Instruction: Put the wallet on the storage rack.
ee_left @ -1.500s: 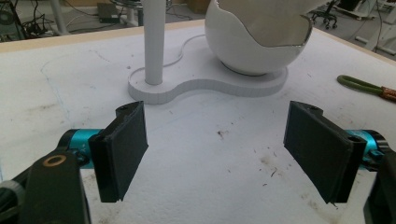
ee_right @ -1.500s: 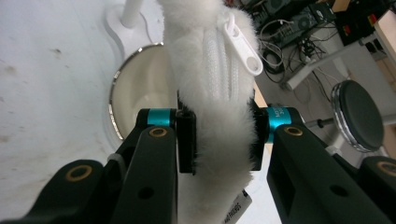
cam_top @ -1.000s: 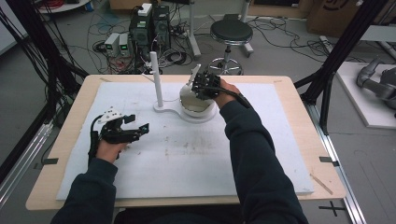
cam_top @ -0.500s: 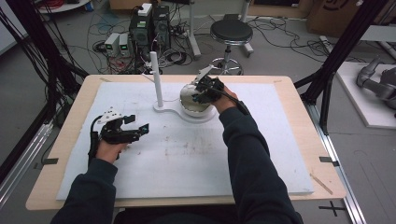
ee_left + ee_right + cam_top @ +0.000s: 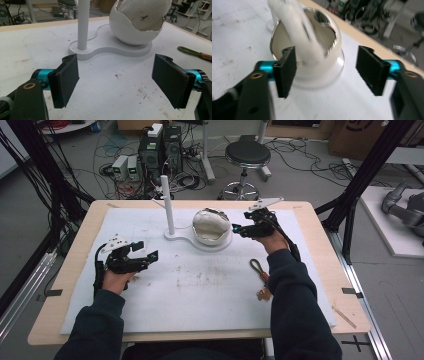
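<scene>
High view, your left gripper (image 5: 145,256): you hold it low over the white mat (image 5: 210,295), jaws apart, nothing between them.
High view, your right gripper (image 5: 239,230): it sits just right of the bowl (image 5: 211,225), jaws pointing at it, with a gap between them; I cannot tell whether it touches the bowl.
High view, stand (image 5: 172,236): ahead and to the right of your left gripper, a flat white base with an upright post (image 5: 167,205); the bowl rests on its round end.
High view, cord (image 5: 258,267): a green loop lies on the mat just behind your right gripper, beside your right sleeve.

Left gripper view, gripper (image 5: 115,82): both black pads stand wide apart over bare mat.
Left gripper view, post (image 5: 83,23): ahead of your left jaw, rising from the base.
Left gripper view, bowl (image 5: 130,27): ahead of your right jaw, a white ball-shaped shell with a broken, metal-edged opening.
Left gripper view, cord (image 5: 192,52): on the mat beyond your right jaw.

Right gripper view, gripper (image 5: 325,71): pads apart, holding nothing.
Right gripper view, bowl (image 5: 322,67): straight ahead, close behind the left jaw and the gap; the picture is blurred.
Right gripper view, post (image 5: 297,32): a blurred white bar crosses in front of the bowl's opening.
</scene>
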Demonstrator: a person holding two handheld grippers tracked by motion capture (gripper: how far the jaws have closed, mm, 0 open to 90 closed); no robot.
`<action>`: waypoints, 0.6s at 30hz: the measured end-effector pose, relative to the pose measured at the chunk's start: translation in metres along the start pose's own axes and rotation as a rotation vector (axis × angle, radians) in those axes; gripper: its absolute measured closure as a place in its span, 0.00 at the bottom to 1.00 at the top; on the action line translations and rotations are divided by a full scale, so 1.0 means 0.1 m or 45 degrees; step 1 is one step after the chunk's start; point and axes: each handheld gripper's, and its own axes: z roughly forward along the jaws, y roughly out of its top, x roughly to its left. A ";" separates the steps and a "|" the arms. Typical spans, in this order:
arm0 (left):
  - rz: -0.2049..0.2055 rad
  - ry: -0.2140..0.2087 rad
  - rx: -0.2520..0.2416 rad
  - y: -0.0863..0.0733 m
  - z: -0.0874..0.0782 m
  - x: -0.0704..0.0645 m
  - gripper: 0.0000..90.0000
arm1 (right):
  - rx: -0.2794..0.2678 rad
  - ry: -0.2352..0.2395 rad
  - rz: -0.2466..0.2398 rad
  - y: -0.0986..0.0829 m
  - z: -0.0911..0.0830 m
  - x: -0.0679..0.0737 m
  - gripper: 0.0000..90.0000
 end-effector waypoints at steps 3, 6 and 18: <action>0.005 0.001 -0.024 0.01 -0.01 0.01 0.24 | -0.055 -0.007 0.019 -0.16 -0.16 -0.01 0.33; 0.006 -0.001 -0.041 0.04 -0.01 0.02 0.24 | -0.094 -0.024 0.044 -0.31 -0.30 -0.01 0.30; 0.020 -0.003 -0.029 0.04 0.03 0.00 0.24 | -0.153 -0.085 0.159 -0.98 -0.68 0.02 0.25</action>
